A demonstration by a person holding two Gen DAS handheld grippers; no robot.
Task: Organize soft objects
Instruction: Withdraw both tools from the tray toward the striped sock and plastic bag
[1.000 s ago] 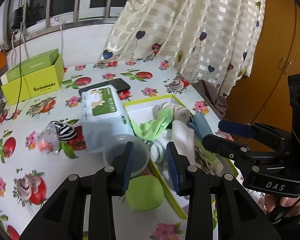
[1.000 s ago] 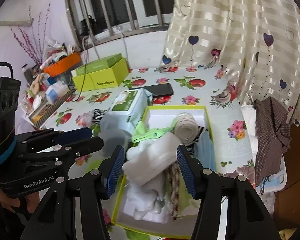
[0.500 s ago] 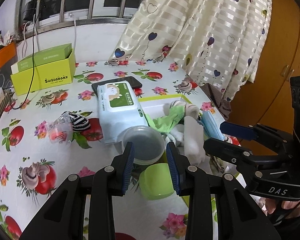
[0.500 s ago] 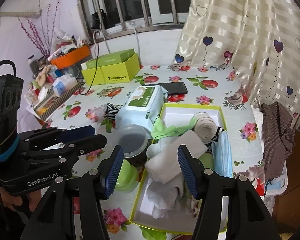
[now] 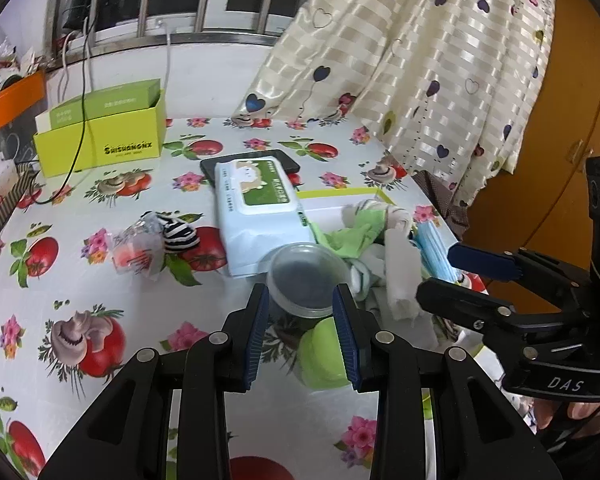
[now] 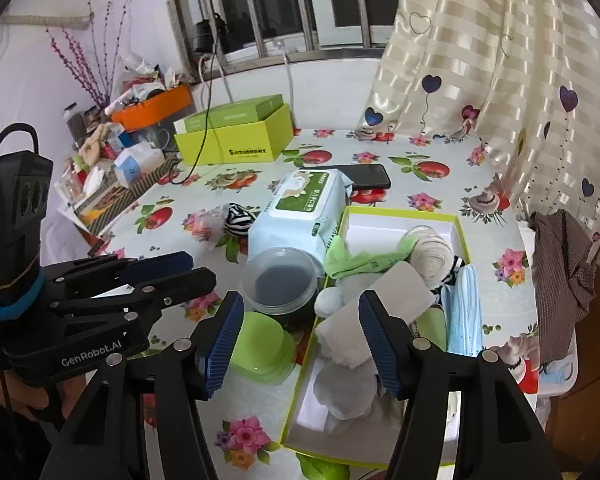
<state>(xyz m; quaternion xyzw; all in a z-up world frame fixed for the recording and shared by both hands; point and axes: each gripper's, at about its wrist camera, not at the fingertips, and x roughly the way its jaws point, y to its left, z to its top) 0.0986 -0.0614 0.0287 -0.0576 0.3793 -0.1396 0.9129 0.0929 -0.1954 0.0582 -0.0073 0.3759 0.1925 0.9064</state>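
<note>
Striped sock point(image 5: 179, 233): it is lying on the counter point(image 5: 100, 300) beside a crumpled clear wrapper point(image 5: 138, 246), outside the box, and is sitting further from my lens than a second ago.
Left tongs point(image 5: 300, 300): I am holding them partly open with nothing between the blue pads; they are pulling back and up, so the clear round tub point(image 5: 306, 278) is now framed between the tips where before it sat under the left pad.
Wipes pack point(image 5: 260, 208): it is resting against the left wall of the box, overlapping the black phone point(image 6: 360, 176) behind it, unmoved.
Green lid point(image 6: 262, 346): it is lying flat just in front of the tub.
Yellow-green box point(image 6: 380, 212): it is holding the soft things, the green cloth point(image 6: 356, 260), rolled beige sock point(image 6: 430, 252), white cloths point(image 6: 348, 344) and blue face masks point(image 6: 466, 312).
Right tongs point(image 6: 302, 338): I am holding them wide open and empty above the box's near end, higher than a second ago.
</note>
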